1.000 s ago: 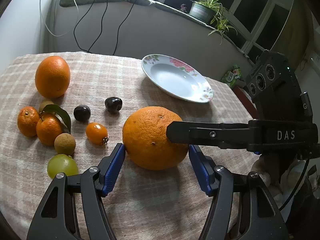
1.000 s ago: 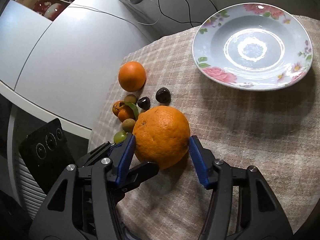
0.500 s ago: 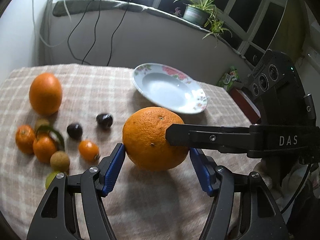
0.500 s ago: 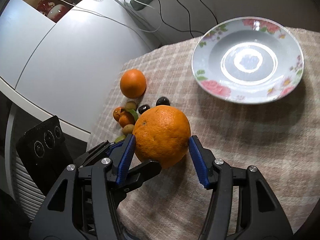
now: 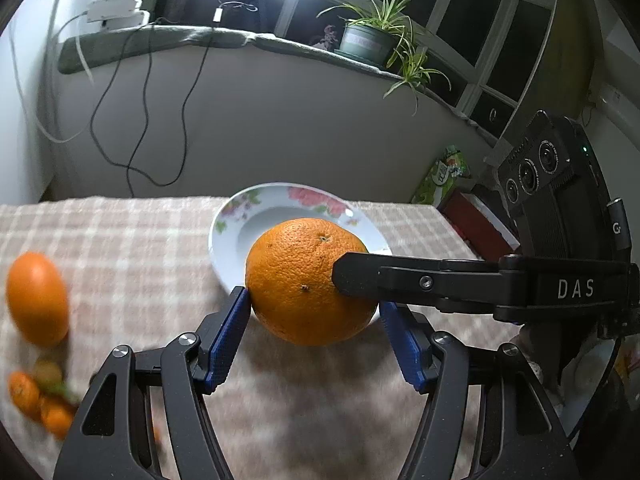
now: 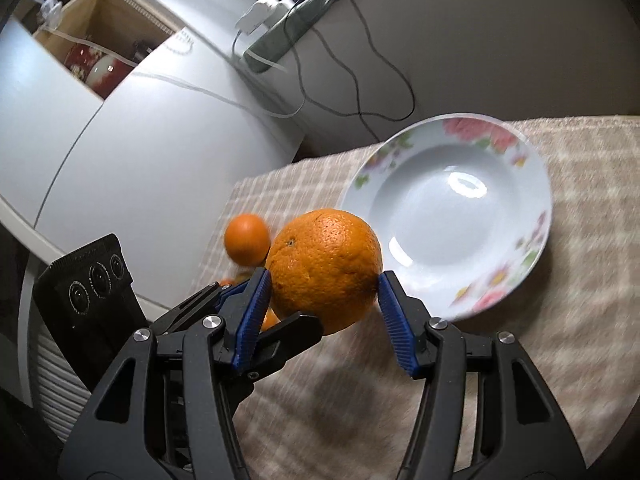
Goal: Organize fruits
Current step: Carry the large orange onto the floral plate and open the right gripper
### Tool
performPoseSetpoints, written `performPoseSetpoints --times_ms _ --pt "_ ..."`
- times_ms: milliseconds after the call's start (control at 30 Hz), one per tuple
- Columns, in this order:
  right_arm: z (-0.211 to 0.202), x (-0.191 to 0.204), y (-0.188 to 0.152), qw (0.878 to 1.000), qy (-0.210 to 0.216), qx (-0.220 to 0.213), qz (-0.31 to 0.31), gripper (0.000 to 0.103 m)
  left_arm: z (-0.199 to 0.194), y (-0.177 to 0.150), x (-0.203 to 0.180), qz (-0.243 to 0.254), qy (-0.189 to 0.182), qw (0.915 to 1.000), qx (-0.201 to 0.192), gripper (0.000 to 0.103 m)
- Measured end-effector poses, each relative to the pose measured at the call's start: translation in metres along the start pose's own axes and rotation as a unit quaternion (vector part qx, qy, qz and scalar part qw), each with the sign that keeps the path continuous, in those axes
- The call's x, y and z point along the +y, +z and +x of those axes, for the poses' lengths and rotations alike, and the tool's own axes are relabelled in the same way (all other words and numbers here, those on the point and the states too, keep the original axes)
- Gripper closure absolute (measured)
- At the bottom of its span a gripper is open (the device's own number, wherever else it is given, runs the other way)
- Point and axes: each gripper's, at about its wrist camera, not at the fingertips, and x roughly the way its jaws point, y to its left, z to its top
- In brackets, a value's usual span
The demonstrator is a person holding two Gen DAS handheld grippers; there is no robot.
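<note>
Big orange [image 5: 304, 280]: deep orange, pitted skin w/ dark specks. Plate [image 6: 460, 216]: pale blue-white, pink flowers & green leaves on rim. Cloth [image 5: 120, 240]: beige/tan plaid w/ cream lines. Fingers [image 6: 250, 320]: blue ribbed pads, black frames. Pot [image 5: 364, 44]: grey-green; leaves green.

Landmark: grey window ledge [image 5: 224, 38]
Potted plant [image 5: 366, 42]: sits on the ledge's right stretch
White adapter [image 5: 114, 10]: on its left end
Black cables [image 5: 120, 128]: dangling below the ledge
</note>
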Motion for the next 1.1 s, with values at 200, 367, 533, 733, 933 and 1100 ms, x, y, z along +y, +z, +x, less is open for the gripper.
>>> performPoseSetpoints --times_ms 200,367,533,733,933,1100 --pt "0.004 -0.025 0.021 1.000 -0.009 -0.011 0.009 0.045 0.032 0.017 0.002 -0.007 -0.008 0.9999 0.006 0.037" --pt "0.015 -0.045 0.038 1.000 -0.013 -0.013 0.022 0.045 0.055 0.026 0.006 -0.012 -0.007 0.9997 0.020 0.036" --pt "0.021 -0.060 0.049 0.999 -0.017 -0.016 0.027 0.045 0.069 0.028 0.007 -0.019 -0.008 0.9993 0.032 0.036" --pt "0.026 -0.068 0.050 0.999 -0.019 -0.015 0.035 0.045 0.077 0.027 0.006 -0.017 -0.006 0.9989 0.043 0.036" --pt "0.027 -0.074 0.049 0.999 -0.018 -0.014 0.040 0.045 0.082 0.030 0.004 -0.010 -0.005 0.9988 0.048 0.036" --pt "0.030 -0.065 0.048 0.999 -0.037 -0.007 0.022 0.034 0.085 0.031 -0.004 0.012 0.006 0.9983 0.058 0.036"
